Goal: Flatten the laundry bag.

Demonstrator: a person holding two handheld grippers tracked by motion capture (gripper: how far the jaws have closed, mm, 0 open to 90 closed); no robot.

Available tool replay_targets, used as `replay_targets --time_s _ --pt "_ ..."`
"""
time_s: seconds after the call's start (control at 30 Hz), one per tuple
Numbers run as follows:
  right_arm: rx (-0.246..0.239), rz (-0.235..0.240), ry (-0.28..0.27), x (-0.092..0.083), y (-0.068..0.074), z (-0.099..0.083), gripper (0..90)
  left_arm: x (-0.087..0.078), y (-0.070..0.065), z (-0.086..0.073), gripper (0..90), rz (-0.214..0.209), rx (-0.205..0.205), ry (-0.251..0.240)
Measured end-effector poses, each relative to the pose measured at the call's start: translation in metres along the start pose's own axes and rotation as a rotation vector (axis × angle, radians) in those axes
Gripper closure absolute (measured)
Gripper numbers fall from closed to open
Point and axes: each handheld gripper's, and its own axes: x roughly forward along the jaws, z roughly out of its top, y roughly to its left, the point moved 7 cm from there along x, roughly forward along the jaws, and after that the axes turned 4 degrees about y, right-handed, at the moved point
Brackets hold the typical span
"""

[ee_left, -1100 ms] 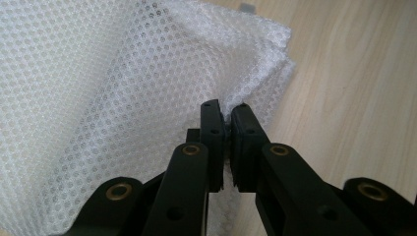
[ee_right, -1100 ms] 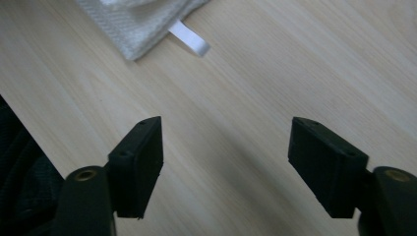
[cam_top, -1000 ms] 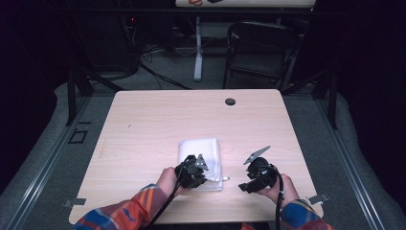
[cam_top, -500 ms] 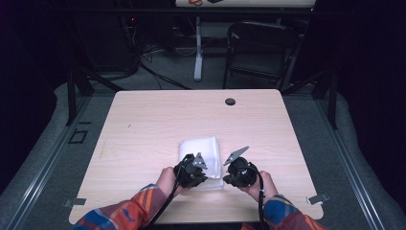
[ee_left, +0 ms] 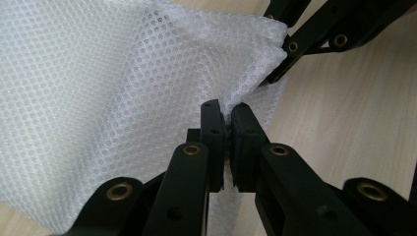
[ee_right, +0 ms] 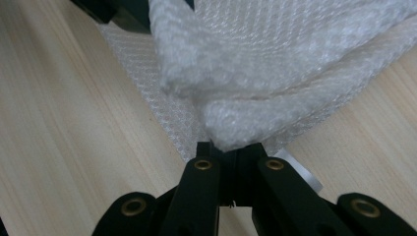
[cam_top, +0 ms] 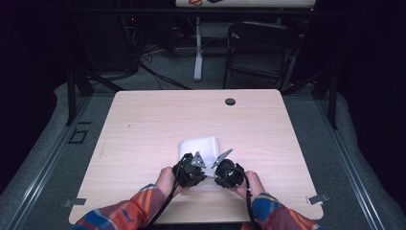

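Observation:
A folded white mesh cloth (cam_top: 198, 146) lies on the wooden table (cam_top: 143, 124) near its front edge. My left gripper (cam_top: 191, 168) sits at the cloth's near edge, and in the left gripper view its jaws are shut on a pinch of the mesh cloth (ee_left: 123, 98). My right gripper (cam_top: 225, 170) is close beside it on the right. In the right gripper view its jaws are closed on a bunched fold of the cloth (ee_right: 255, 73). The other gripper's black fingers (ee_left: 314, 34) reach the cloth's far corner in the left gripper view.
A small black round cap (cam_top: 230, 101) lies near the table's far edge. A dark folding chair (cam_top: 261, 48) and a white stand leg (cam_top: 197, 48) are on the floor beyond the table. Bare wood spreads to the left and right of the cloth.
My right gripper has moved left from the bare table to the cloth's near edge, beside the left gripper, and has closed on the cloth. The left gripper has stayed in place.

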Motion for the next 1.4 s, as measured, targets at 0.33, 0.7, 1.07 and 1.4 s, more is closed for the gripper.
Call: replay_targets --time_s 0.33,0.7,1.07,1.4 --pt "0.018 0.017 -0.053 0.003 0.001 -0.001 90.0 -0.006 0.005 -0.002 85.9 0.027 -0.013 -0.011" --pt "-0.019 -0.014 -0.027 0.002 0.002 -0.001 90.0 -0.020 0.015 -0.006 86.1 0.059 -0.047 -0.048" --pt "-0.022 -0.025 -0.006 0.001 0.003 0.000 90.0 -0.038 0.023 -0.016 86.1 0.085 -0.075 -0.083" --pt "-0.020 -0.033 0.010 0.001 0.001 -0.001 90.0 -0.045 0.026 -0.020 86.1 0.100 -0.079 -0.093"
